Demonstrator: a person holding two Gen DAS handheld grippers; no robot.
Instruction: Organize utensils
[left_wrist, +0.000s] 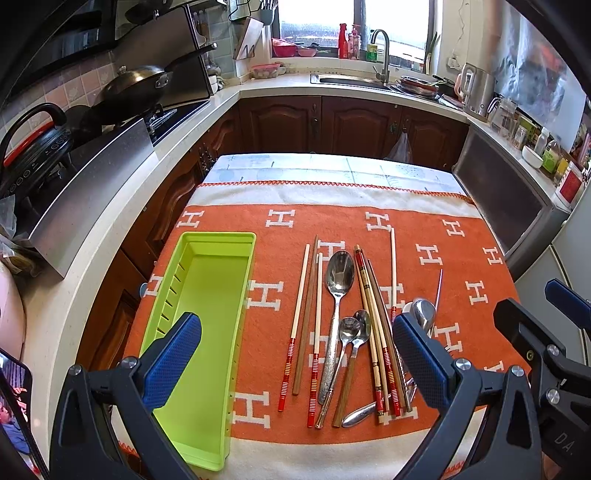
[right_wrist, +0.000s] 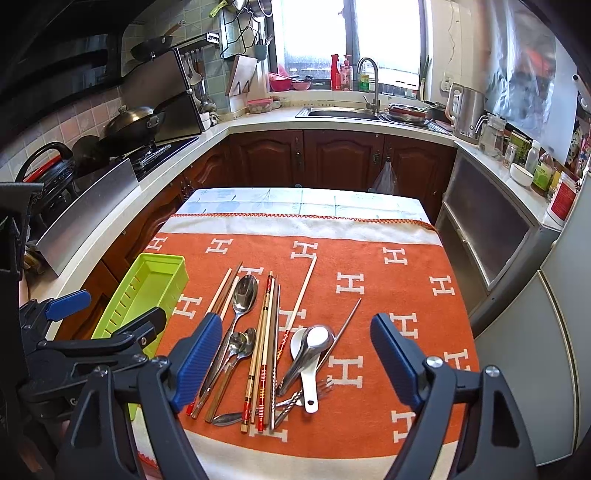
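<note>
A lime green utensil tray (left_wrist: 207, 295) lies empty at the left of the orange blanket; it also shows in the right wrist view (right_wrist: 147, 291). To its right lies a loose pile of utensils: a large metal spoon (left_wrist: 338, 280) (right_wrist: 245, 295), two small spoons (left_wrist: 354, 332) (right_wrist: 240, 343), several chopsticks (left_wrist: 373, 321) (right_wrist: 267, 332), a white ceramic spoon (right_wrist: 308, 380), a metal ladle spoon (right_wrist: 314, 347) and a fork (right_wrist: 295, 398). My left gripper (left_wrist: 295, 362) is open above the table's near edge, over tray and pile. My right gripper (right_wrist: 295, 354) is open above the pile, empty.
The table (left_wrist: 332, 170) is covered by an orange blanket with white H marks (right_wrist: 406, 295). Kitchen counters surround it: a stove with a wok (left_wrist: 136, 85) at left, a sink (left_wrist: 351, 79) at the back, a kettle and jars (right_wrist: 469, 110) at right.
</note>
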